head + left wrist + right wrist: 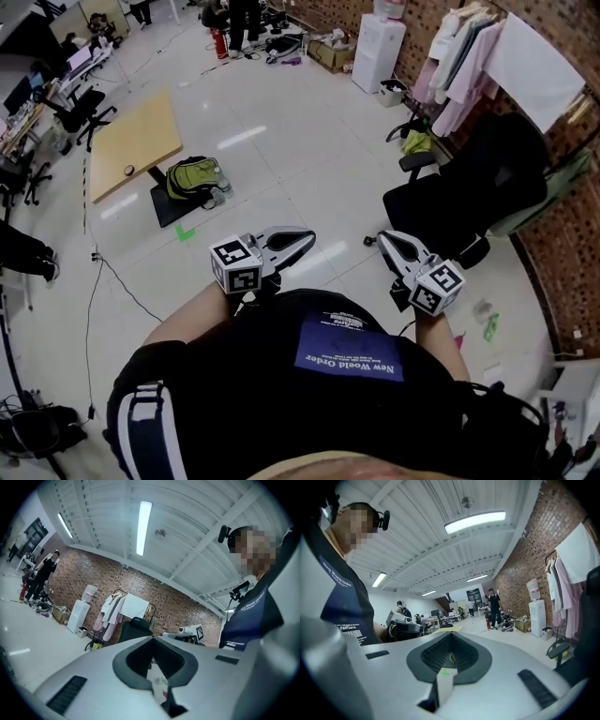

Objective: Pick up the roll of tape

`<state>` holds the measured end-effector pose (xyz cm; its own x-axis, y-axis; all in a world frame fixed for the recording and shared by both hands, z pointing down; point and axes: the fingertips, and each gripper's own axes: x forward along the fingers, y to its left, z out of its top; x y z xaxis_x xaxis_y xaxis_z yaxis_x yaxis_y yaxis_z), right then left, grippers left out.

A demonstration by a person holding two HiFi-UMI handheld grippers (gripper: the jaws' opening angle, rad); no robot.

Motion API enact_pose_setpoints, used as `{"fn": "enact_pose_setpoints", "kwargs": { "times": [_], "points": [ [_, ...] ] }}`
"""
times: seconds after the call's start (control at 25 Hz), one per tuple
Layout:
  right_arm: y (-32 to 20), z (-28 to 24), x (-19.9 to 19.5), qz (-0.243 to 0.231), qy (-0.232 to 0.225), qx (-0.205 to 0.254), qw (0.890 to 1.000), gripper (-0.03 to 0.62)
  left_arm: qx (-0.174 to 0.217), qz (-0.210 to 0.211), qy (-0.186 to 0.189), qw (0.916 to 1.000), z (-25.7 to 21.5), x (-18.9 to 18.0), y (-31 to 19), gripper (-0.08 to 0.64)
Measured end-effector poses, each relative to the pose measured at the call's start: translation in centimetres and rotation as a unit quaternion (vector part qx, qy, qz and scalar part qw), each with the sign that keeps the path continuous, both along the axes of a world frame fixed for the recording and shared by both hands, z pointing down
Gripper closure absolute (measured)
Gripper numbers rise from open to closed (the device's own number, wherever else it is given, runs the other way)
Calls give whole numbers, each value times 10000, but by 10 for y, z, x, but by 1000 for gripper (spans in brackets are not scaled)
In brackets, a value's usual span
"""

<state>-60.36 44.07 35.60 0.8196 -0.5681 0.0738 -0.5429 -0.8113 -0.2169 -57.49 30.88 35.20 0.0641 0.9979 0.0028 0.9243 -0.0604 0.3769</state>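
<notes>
Dark shirt (281,375) fills the head view's bottom edge. Just past it the left gripper (306,238) and right gripper (382,240) are held level over the tiled floor (309,141), fingers on both pressed together w/ nothing btwn them. Roll of tape (128,170) is prob. that small round thing on the wooden desk (141,127), too small to be sure, well apart from both grippers, beyond a green backpack (192,176). Nothing done yet imo: approach, opening fingers, grasp & lift all left.
</notes>
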Motion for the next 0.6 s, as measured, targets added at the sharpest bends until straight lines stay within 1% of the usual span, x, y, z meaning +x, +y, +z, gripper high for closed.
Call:
{"fn": "enact_pose_setpoints", "kwargs": {
  "times": [0.16,0.28,0.44,0.6],
  "points": [
    [4,6,40,-147,-27,-22,9999,607,-17,-139,-41,9999,5,39,5,554],
    [7,12,81,-136,-93,-26,9999,607,-99,-90,33,9999,9,76,9,554],
    [14,9,153,-18,-67,-142,9999,607,-247,32,137,9996,7,149,16,554],
    [5,-13,224,142,48,-189,9997,607,-270,159,301,9991,-9,225,6,554]
  ]
}}
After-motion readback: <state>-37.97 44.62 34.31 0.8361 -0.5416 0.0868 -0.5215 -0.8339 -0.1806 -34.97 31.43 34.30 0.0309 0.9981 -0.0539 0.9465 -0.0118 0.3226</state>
